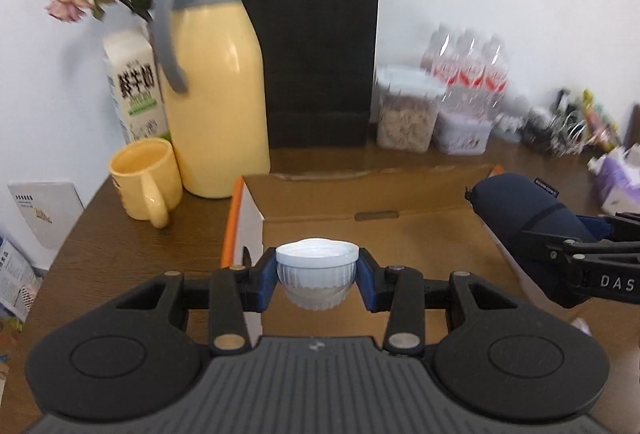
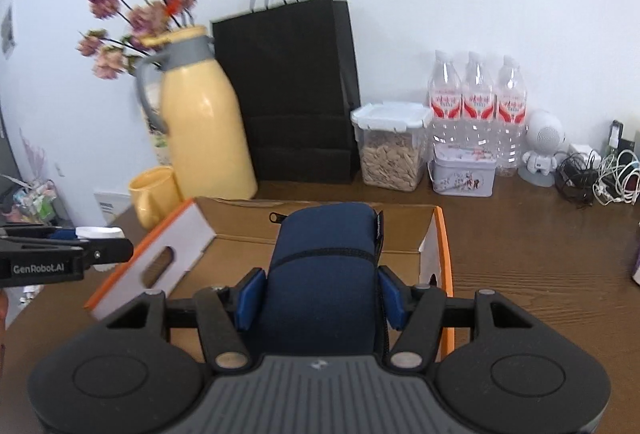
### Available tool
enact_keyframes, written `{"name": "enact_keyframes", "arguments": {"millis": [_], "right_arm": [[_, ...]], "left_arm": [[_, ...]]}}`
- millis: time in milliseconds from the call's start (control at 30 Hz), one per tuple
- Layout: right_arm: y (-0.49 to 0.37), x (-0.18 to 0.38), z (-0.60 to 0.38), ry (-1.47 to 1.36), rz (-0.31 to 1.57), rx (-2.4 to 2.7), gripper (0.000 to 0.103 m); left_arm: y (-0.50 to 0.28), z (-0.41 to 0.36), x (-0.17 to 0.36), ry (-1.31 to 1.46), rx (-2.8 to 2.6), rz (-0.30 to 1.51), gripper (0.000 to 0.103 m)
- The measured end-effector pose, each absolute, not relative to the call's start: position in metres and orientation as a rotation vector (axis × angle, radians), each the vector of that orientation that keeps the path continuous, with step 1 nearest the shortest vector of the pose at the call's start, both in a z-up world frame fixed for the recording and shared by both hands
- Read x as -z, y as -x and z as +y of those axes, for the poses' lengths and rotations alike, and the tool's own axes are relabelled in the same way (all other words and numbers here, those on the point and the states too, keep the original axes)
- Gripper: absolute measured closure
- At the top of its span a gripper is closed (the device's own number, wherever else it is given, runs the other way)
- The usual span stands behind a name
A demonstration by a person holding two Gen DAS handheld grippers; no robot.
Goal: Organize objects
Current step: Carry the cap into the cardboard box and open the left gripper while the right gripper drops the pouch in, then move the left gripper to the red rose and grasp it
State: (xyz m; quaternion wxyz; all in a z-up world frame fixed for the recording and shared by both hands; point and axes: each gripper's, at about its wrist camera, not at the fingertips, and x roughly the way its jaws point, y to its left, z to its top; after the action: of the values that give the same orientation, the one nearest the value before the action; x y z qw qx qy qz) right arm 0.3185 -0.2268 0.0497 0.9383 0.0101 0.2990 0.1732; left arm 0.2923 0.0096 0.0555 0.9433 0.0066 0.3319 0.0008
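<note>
Gripping small white ribbed plastic jar (image 1: 316,274) narrowly in left gripper (image 1: 316,280), squeezing padded navy fabric pouch (image 2: 326,274) in right gripper (image 2: 320,298), both hovering over open cardboard box (image 2: 438,254), seemingly for dropping inside.

3 water bottles (image 2: 476,106), 1 thermos (image 2: 204,114), 1 mug (image 1: 146,180), 1 cardboard box (image 2: 444,254)

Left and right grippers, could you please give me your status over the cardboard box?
Left gripper shut on small white ribbed plastic jar. Right gripper shut on navy blue fabric pouch. Both above open cardboard box; nothing in the way.
</note>
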Motion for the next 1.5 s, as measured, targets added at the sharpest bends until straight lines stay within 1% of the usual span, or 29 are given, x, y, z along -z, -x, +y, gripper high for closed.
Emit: {"name": "enact_keyframes", "arguments": {"millis": [200,400,433,467,500,533,567,600,633,667,733,800,867,1033,1133,1500], "right_arm": [[-0.351,-0.012,-0.219,0.02,0.704,-0.32,0.044],[-0.357,0.006,-0.215,0.061,0.736,-0.306,0.044],[-0.358,0.008,-0.215,0.068,0.737,-0.302,0.044],[-0.357,0.009,-0.213,0.091,0.727,-0.299,0.044],[-0.356,0.01,-0.213,0.099,0.724,-0.299,0.044],[-0.356,0.01,-0.213,0.103,0.722,-0.304,0.043],[-0.356,0.011,-0.213,0.104,0.724,-0.311,0.041],[-0.356,0.01,-0.212,0.104,0.724,-0.312,0.042],[-0.355,0.009,-0.213,0.103,0.719,-0.311,0.038],[-0.353,0.007,-0.213,0.104,0.711,-0.307,0.026],[-0.349,0.002,-0.212,0.114,0.689,-0.296,0.011],[-0.344,-0.003,-0.212,0.123,0.67,-0.285,0.009],[-0.339,-0.008,-0.213,0.12,0.659,-0.28,0.003],[-0.316,-0.028,-0.216,0.114,0.606,-0.277,0.0],[-0.297,-0.042,-0.219,0.11,0.564,-0.277,0.0],[-0.193,-0.087,-0.235,0.108,0.415,-0.293,0.0]], "left_arm": [[-0.334,-0.003,-0.025,-0.074,-0.042,0.768,0.061],[-0.346,-0.007,-0.007,-0.097,-0.056,0.806,0.061],[-0.347,-0.007,-0.005,-0.098,-0.062,0.806,0.059],[-0.346,-0.006,-0.004,-0.1,-0.068,0.805,0.052],[-0.345,-0.006,-0.003,-0.104,-0.071,0.8,0.048],[-0.344,-0.007,-0.003,-0.111,-0.069,0.794,0.042],[-0.342,-0.008,-0.004,-0.118,-0.068,0.786,0.029],[-0.339,-0.008,-0.006,-0.124,-0.073,0.77,0.021],[-0.337,-0.008,-0.009,-0.129,-0.079,0.75,0.007],[-0.332,-0.008,-0.013,-0.133,-0.083,0.714,0.0],[-0.326,-0.006,-0.02,-0.13,-0.081,0.663,0.0],[-0.32,-0.003,-0.027,-0.106,-0.07,0.638,0.0],[-0.314,0.001,-0.035,-0.08,-0.062,0.613,0.0],[-0.294,0.009,-0.053,-0.043,-0.079,0.551,0.0],[-0.276,0.012,-0.066,-0.038,-0.077,0.519,0.0],[-0.18,0.02,-0.099,-0.043,-0.052,0.418,0.0]]}}
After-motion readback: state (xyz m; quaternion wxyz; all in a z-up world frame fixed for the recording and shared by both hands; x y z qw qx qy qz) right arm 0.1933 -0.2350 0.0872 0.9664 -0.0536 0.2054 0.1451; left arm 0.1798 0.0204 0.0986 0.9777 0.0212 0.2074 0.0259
